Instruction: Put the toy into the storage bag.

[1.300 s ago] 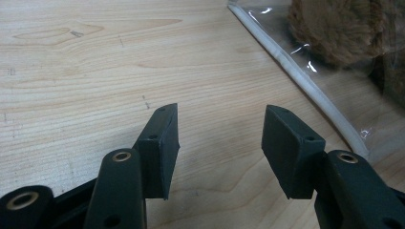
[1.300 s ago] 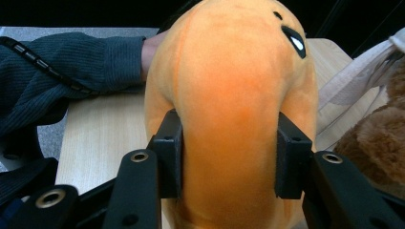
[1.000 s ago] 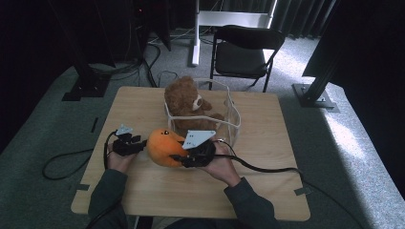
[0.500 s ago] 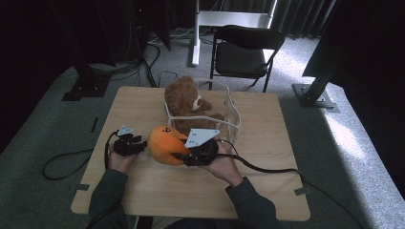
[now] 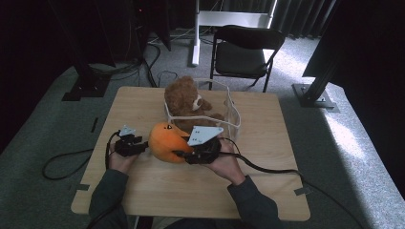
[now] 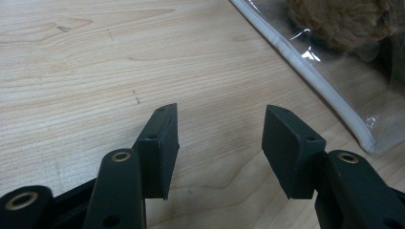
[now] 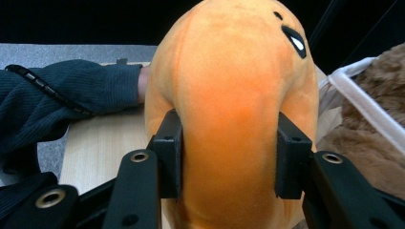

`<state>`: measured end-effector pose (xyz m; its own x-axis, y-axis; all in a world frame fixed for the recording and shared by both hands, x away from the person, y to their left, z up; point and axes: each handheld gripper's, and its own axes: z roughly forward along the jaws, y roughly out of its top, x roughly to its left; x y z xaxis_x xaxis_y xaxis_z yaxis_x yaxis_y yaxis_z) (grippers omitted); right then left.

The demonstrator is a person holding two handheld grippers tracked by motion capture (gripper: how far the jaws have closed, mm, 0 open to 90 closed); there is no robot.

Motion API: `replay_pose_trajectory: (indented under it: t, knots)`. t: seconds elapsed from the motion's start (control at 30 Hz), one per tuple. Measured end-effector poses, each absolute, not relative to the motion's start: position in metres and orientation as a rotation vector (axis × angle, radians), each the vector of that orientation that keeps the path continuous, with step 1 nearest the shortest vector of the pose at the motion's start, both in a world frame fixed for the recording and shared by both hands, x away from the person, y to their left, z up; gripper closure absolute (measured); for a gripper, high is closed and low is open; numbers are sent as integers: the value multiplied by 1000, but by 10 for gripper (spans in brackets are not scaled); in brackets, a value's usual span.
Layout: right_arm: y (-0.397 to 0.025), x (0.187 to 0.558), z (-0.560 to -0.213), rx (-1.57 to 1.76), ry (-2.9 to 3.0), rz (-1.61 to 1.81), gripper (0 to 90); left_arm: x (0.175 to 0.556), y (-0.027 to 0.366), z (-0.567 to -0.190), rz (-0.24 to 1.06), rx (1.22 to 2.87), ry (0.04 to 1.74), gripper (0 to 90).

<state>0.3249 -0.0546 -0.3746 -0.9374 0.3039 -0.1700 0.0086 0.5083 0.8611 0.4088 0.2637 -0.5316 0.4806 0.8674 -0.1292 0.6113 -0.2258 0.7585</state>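
We hold a soft orange plush toy (image 5: 167,141) in our right hand-held gripper (image 5: 187,153). In the right gripper view, the 2 black jaws press into the toy (image 7: 229,105) from both sides, and its fuzzy skin bulges out between them. The toy is round and squishy, a bit taller than it is wide, with a small dark eye near its top. It sits just above the wooden desk (image 5: 267,157), near our side of it.

Our left hand-held gripper (image 5: 136,144) is just beside the toy, on its other side. In the left gripper view its jaws stand wide apart (image 6: 217,148) and hold nothing, with bare wood under them.

Right behind the toy is a clear plastic bag (image 5: 233,112) with a white rim. It looks thin and floppy. A brown teddy bear (image 5: 187,102) with shaggy fur sits inside it. The bag's opening lies away from us, past the toy, so we think the toy has to go forward and a little up to get over the rim. The right hand is the one that can do it, since it has the grip.
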Motion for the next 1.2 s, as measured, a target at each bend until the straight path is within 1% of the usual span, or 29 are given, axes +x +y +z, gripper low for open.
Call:
replay_pose_trajectory:
  t: [1.2]
  knots:
    - [-72,326,-344,277,2362,1410,548,410,262,-535,410,1962,1227,470]
